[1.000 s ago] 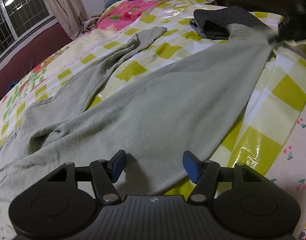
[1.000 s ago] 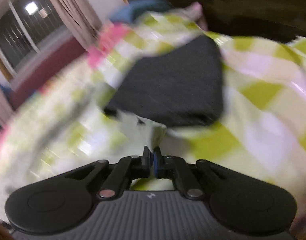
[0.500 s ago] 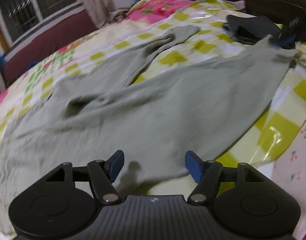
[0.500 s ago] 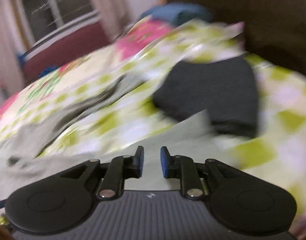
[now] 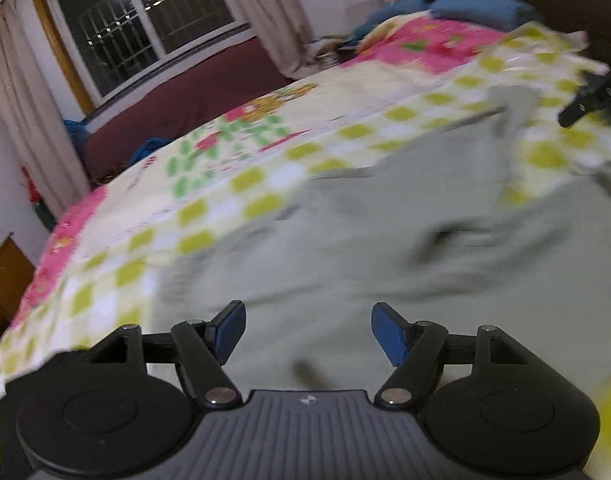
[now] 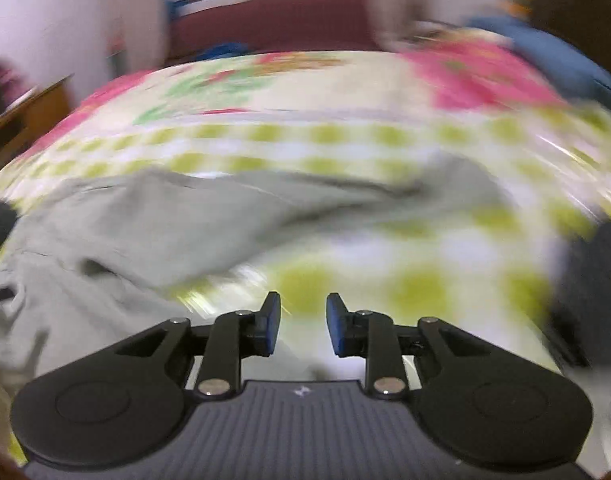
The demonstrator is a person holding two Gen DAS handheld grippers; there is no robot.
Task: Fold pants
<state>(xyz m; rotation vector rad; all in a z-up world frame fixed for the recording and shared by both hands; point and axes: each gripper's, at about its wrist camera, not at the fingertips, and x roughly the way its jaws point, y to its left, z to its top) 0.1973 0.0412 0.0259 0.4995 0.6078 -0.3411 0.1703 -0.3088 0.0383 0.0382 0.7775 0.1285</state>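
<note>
Pants motion-blurred, left edge cropped; dark garment at right edge smeared, unidentifiable.

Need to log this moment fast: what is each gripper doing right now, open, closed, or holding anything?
Left gripper: open wide, nothing held, over the grey-green pants.
Right gripper: open, jaws have just been opening, nothing between them.

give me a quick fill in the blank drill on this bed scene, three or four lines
1. The pants spread on the bed are pale ____ in colour.
2. The checked sheet under them has white and yellow-____ squares.
3. Between the pads of the right gripper there is ____.
4. The jaws of the left gripper stand ____ than the right one's.

Missing words: grey-green; green; nothing; wider
</note>
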